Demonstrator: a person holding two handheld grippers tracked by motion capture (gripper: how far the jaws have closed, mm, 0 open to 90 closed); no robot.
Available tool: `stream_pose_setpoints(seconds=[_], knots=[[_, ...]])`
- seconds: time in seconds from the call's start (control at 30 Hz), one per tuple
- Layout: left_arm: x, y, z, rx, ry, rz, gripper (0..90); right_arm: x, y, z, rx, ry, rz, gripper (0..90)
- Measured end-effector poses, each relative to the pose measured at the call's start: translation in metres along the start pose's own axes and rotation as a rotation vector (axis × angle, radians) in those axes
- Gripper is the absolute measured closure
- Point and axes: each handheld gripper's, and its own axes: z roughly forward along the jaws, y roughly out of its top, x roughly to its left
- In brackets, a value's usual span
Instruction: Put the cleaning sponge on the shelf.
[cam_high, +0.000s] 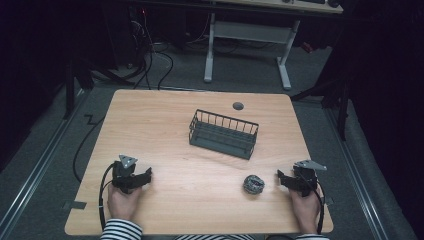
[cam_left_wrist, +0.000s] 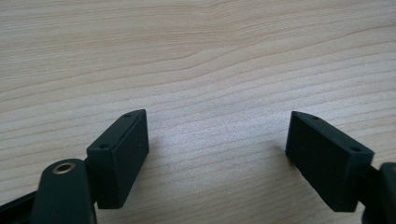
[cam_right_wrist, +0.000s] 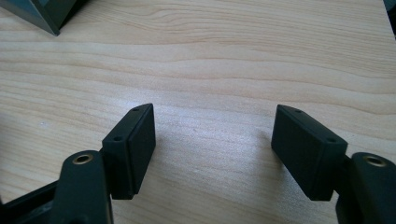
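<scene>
Nothing here carries writing I can read: no label, brand, number or sign on anything in sight.

The person wears sleeves with black and white stripes (cam_high: 120, 230), seen at the bottom edge of the high view. Each hand carries a black two-jaw gripper, the left gripper (cam_high: 148, 175) and the right gripper (cam_high: 281, 177), each with a grey three-cornered plate on top and a black cable trailing behind. In the gripper views the jaws are matte black rectangular blocks with small screw holes, on arms with a brass-coloured ring.
</scene>
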Motion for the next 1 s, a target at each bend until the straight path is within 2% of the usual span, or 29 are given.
stream_pose_setpoints(seconds=[0.5,0.73,0.9,1.0], knots=[[-0.0015,-0.0003,-0.0005,0.001,0.012,-0.012,21.8,0.0004,-0.0001,-0.0002,0.003,0.007,-0.006,29.8],[-0.002,0.0005,-0.0019,0.009,0.009,-0.012,25.1,0.0003,-0.0001,-0.0001,0.001,0.01,-0.015,29.5],[-0.0015,0.001,-0.0033,0.011,-0.01,-0.017,27.4,0.0004,-0.0001,-0.0002,0.002,0.01,-0.015,29.5],[-0.0007,0.0017,-0.0046,0.009,-0.038,-0.03,28.3,0.0004,-0.0001,-0.0002,0.002,0.01,-0.016,29.5]])
